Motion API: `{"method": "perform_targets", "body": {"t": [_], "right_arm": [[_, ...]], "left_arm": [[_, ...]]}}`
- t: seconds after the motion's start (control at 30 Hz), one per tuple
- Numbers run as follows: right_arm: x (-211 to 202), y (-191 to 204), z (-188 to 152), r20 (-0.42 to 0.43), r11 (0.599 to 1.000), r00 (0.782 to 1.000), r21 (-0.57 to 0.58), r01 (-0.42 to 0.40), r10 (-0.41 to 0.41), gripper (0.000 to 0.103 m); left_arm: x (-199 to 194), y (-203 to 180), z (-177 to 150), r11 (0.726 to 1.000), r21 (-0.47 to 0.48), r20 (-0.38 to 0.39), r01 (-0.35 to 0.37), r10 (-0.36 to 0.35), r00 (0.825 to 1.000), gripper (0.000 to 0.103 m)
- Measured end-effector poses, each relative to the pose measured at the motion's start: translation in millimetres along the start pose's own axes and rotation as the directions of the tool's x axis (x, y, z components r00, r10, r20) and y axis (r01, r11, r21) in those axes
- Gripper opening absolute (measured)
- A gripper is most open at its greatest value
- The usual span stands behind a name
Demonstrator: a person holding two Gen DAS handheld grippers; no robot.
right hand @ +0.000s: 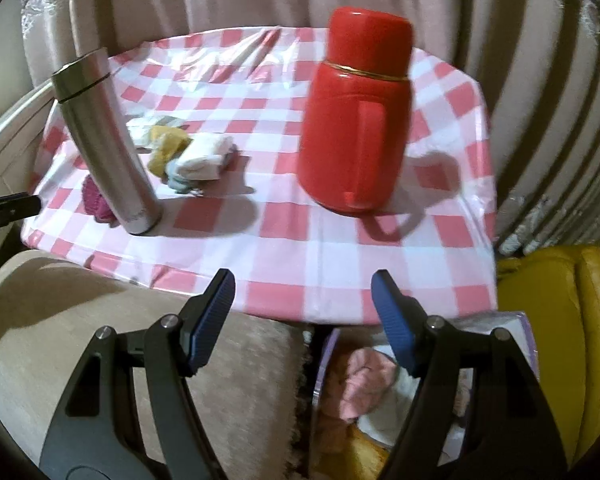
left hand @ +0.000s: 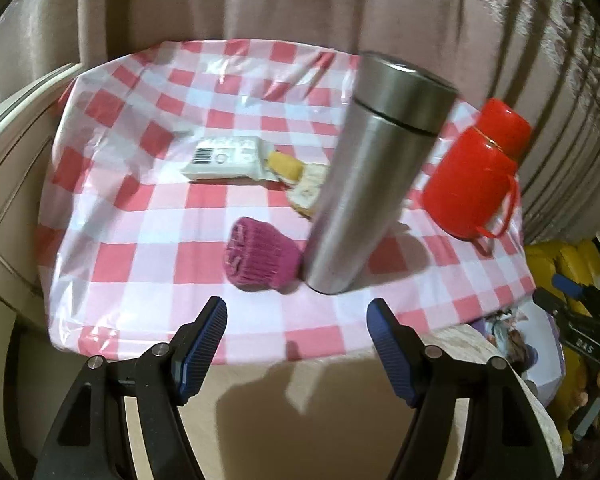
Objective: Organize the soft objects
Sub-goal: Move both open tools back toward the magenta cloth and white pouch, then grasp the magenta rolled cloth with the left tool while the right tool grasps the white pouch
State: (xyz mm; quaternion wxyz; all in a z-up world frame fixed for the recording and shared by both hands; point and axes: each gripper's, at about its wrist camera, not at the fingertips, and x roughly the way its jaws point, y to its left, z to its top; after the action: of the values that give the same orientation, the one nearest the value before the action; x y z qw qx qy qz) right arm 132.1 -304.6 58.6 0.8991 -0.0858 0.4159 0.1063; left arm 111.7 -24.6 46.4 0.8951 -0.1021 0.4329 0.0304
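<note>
Checked pink-and-white cloth covers the bench (left hand: 112, 240), curtains behind. Both the left tool (left hand: 296, 340) and the right tool (right hand: 302, 312) hang wide open and empty at its near edge. The magenta knit roll (left hand: 260, 258) lies touching the steel flask (left hand: 376, 172); pale socks (right hand: 198, 160) sit beyond. Reaching for the roll could tip that tall flask. What looks like a basket (right hand: 520, 320) of soft things waits below.
</note>
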Motion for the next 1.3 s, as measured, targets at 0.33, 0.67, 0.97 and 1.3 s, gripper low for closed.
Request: {"method": "perform_targets", "body": {"t": [0.33,0.67,0.97,1.3], "right_arm": [[28,30,32,-0.010,0.997,0.999,-0.061,-0.046,0.046,0.074],[70,47,73,-0.021,0.991,0.993,-0.063,-0.118,0.116,0.074],[116,55,113,-0.046,0.982,0.981,-0.027,-0.189,0.188,0.074],[167,74,131,-0.116,0.963,0.958,-0.023,-0.268,0.263,0.074]], "left_arm": [[44,31,20,0.998,-0.057,-0.083,0.001,-0.005,0.997,0.073],[83,43,34,0.996,-0.083,-0.151,0.031,-0.044,0.988,0.069],[112,48,40,0.996,-0.073,-0.203,0.052,-0.066,0.977,0.064],[136,55,44,0.992,-0.085,-0.234,0.092,-0.110,0.966,0.062]]}}
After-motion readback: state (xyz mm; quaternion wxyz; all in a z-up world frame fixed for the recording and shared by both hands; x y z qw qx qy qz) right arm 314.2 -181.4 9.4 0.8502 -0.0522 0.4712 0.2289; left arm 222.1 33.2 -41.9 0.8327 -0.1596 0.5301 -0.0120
